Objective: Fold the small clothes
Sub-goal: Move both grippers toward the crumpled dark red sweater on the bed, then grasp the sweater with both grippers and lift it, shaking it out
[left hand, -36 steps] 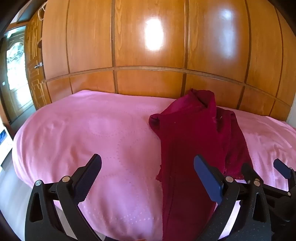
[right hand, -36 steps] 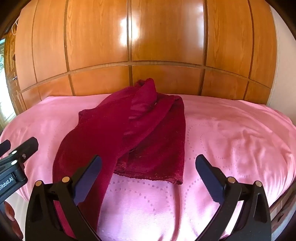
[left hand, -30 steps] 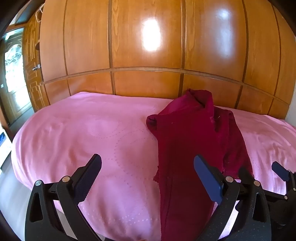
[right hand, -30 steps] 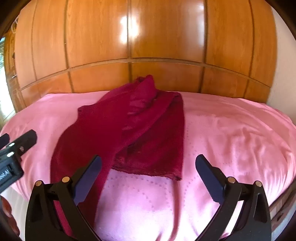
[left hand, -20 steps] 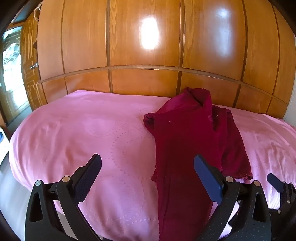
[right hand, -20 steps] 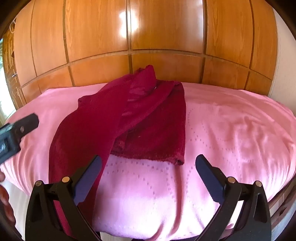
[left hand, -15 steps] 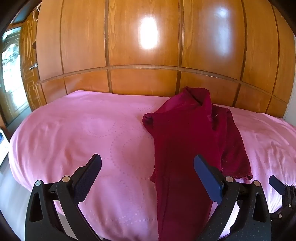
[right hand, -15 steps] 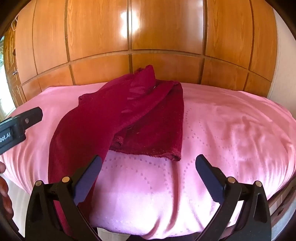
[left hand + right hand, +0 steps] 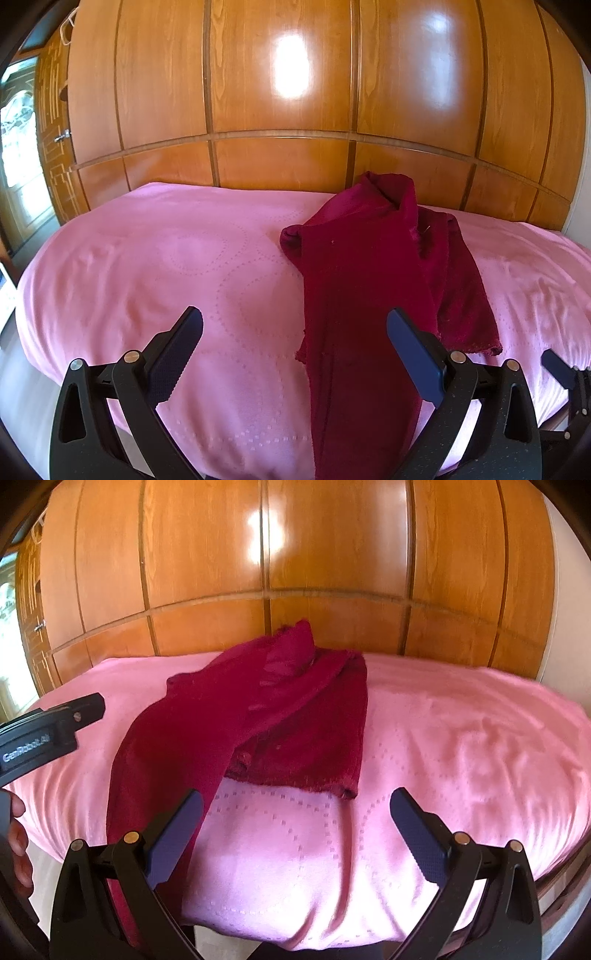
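Nearest, the left hand-held gripper (image 9: 294, 336) and right hand-held gripper (image 9: 296, 816) hang with jaws spread wide, holding nothing. Beyond them a dark red garment (image 9: 369, 280) lies rumpled on the pink bed (image 9: 166, 266), one end draping over the near edge. Wooden wardrobe panels (image 9: 280, 92) stand behind.

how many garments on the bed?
1: a dark red garment lies crumpled on the pink bed, one end hanging over the near edge. Its folds could hide a second piece.
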`<state>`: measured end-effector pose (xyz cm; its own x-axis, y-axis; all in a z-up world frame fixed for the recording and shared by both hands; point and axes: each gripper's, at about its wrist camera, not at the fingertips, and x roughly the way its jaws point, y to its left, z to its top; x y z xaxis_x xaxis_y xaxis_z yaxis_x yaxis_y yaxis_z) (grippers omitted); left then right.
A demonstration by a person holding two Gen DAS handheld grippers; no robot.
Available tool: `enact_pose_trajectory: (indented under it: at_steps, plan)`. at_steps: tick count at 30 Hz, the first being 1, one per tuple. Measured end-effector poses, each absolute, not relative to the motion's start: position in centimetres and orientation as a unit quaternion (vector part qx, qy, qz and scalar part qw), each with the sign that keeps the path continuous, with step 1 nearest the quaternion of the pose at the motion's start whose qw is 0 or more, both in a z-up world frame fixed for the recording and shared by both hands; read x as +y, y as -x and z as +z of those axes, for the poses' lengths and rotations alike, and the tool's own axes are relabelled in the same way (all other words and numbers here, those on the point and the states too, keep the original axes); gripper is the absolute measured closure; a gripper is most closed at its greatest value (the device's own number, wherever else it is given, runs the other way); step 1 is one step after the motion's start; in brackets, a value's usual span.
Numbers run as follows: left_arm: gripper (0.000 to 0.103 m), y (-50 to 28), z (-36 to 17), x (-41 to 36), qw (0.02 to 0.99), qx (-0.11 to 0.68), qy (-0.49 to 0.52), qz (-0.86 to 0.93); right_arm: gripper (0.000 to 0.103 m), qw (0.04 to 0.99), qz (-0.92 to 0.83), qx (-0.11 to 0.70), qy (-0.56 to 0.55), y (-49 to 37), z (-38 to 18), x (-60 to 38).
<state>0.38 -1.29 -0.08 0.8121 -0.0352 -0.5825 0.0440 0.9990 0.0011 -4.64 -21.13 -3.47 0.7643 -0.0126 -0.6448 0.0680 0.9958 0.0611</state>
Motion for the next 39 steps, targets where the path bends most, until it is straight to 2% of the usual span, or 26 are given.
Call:
enact_pose_trajectory:
  at_steps: [36,38,39]
  plan:
    - [0.005,-0.5,-1.0,-4.0,0.943,0.316,-0.054,-0.087,0.002,0.921,-0.078,0.371,-0.083,3.5,-4.8,-24.6]
    - [0.015,-0.6,-1.4,-4.6,0.937,0.325,-0.063,-0.114,0.002,0.920,-0.083,0.372,-0.087,3.3,-4.8,-25.0]
    - [0.025,-0.6,-1.6,-5.2,0.932,0.329,-0.074,-0.130,0.002,0.920,-0.088,0.372,-0.088,3.3,-4.8,-25.3]
